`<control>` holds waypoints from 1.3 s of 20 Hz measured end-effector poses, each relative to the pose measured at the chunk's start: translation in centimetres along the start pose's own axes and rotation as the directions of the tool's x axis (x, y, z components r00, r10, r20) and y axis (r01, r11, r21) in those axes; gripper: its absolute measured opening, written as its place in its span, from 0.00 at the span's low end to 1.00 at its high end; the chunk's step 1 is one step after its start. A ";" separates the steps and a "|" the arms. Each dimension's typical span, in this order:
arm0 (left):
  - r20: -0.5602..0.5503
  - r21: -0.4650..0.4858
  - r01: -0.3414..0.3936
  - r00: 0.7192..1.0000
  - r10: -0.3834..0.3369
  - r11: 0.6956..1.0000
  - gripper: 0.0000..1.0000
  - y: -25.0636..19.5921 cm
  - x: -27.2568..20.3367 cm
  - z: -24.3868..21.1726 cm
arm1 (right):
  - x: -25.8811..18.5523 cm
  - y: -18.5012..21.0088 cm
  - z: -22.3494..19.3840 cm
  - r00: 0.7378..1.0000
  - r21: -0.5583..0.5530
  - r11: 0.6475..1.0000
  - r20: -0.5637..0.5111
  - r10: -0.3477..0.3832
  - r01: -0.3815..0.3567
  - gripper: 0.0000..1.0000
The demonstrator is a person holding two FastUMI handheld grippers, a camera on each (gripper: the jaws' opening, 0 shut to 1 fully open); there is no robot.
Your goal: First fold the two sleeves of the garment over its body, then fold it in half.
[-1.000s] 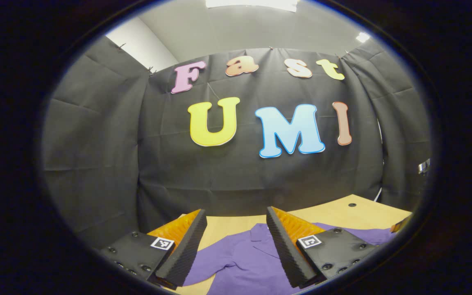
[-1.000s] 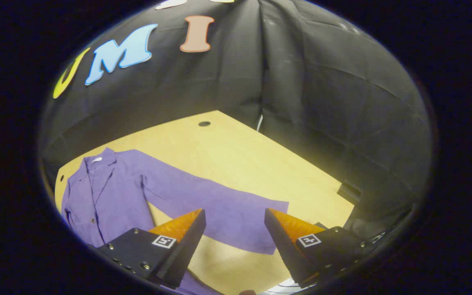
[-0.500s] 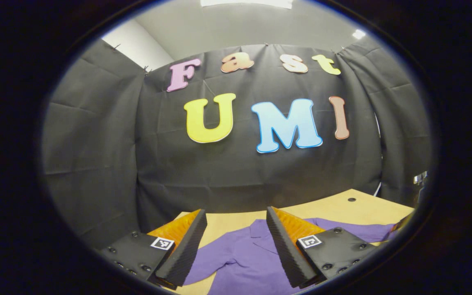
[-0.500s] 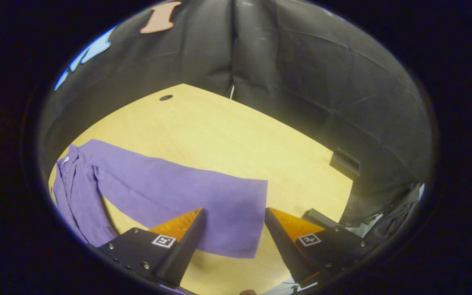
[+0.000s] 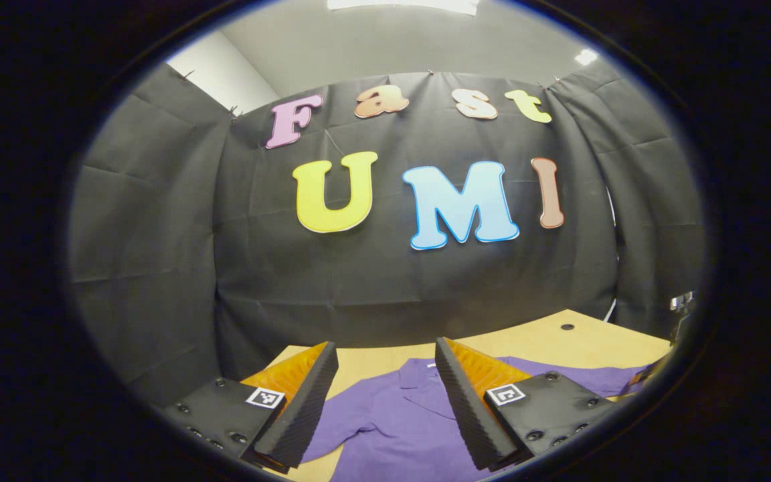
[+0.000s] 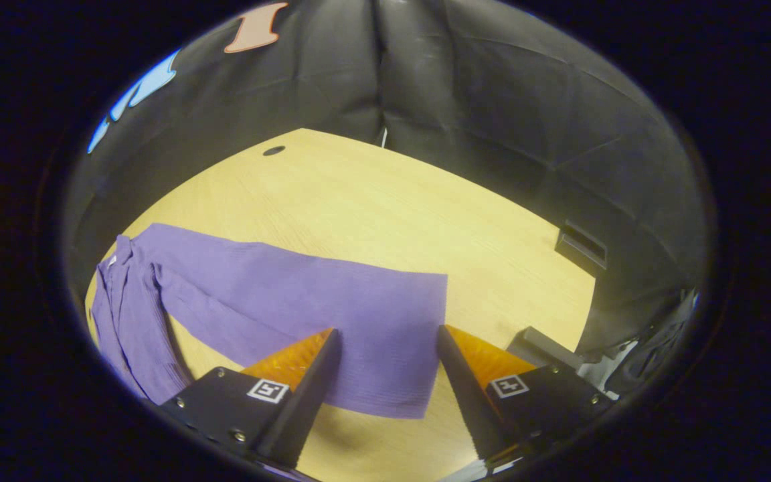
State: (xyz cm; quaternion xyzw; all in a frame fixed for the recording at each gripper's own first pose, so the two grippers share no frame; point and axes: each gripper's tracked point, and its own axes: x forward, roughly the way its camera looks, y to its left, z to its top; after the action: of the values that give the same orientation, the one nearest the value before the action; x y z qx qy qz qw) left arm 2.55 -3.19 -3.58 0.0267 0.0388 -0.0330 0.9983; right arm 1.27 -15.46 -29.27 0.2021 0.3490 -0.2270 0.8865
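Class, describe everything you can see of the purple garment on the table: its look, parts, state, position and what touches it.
The purple garment is a collared, long-sleeved shirt of soft, finely ribbed-looking cloth. It lies flat and unfolded on the light wooden table. The right gripper view shows one sleeve stretched straight out from the body, its cuff end between the open fingers of the right gripper, which do not appear to press it. The left gripper view shows the collar and shoulder area beyond the open left gripper. Nothing rests on it.

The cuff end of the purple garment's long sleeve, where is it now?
In the right gripper view, the sleeve cuff lies flat on the wooden table, just ahead of the open right gripper.
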 end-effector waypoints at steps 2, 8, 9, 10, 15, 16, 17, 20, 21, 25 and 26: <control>0.003 -0.007 0.004 1.000 -0.003 1.000 0.94 -0.1 -0.1 -0.1 | 0.0 0.4 0.0 1.000 -0.016 1.000 0.004 0.016 -0.016 0.81; -0.014 -0.025 -0.007 1.000 0.007 1.000 0.94 0.2 -0.4 -1.2 | 0.1 1.4 0.3 0.998 -0.027 0.997 0.010 0.069 -0.068 0.24; -0.015 -0.028 -0.013 1.000 0.012 1.000 0.94 0.4 -0.6 -1.2 | 0.1 1.7 0.6 0.998 -0.012 0.998 0.016 0.064 -0.064 0.16; -0.016 -0.027 -0.016 1.000 0.016 1.000 0.94 0.6 -0.6 -1.1 | 0.1 1.7 0.5 0.997 -0.029 0.997 0.017 0.075 -0.074 0.07; -0.017 -0.018 -0.042 0.999 0.042 0.999 0.94 1.6 -1.0 -1.2 | -1.3 3.4 2.1 0.986 0.011 0.987 0.057 0.160 -0.161 0.04; -0.019 -0.019 -0.044 0.999 0.044 0.999 0.94 1.7 -1.1 -1.4 | -1.8 4.0 2.5 0.981 0.027 0.982 0.067 0.183 -0.186 0.04; -0.019 -0.021 -0.047 0.999 0.046 0.999 0.94 1.8 -1.0 -1.4 | -2.4 4.8 3.1 0.973 0.049 0.974 0.078 0.219 -0.223 0.04; -0.020 -0.027 -0.047 0.999 0.046 0.999 0.94 1.7 -1.1 -1.5 | -4.7 7.4 5.3 0.942 0.090 0.941 0.118 0.314 -0.325 0.04; -0.022 -0.029 -0.045 0.999 0.045 0.999 0.94 1.8 -1.0 -1.6 | -5.5 8.4 6.3 0.930 0.096 0.930 0.136 0.342 -0.356 0.04; -0.025 -0.038 -0.042 0.999 0.041 0.998 0.94 2.0 -0.9 -2.1 | -8.4 13.3 9.8 0.878 0.056 0.887 0.187 0.441 -0.458 0.04; -0.028 -0.038 -0.044 0.999 0.043 0.998 0.94 2.3 -0.9 -2.2 | -9.2 14.7 10.4 0.864 0.039 0.877 0.196 0.464 -0.480 0.04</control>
State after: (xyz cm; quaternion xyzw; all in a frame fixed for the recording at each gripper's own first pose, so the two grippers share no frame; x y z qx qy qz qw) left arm 1.64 -0.77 -5.60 0.0087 0.0524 -0.0103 0.9985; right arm 8.79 -6.46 -12.78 0.2982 0.1971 -0.0356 0.9333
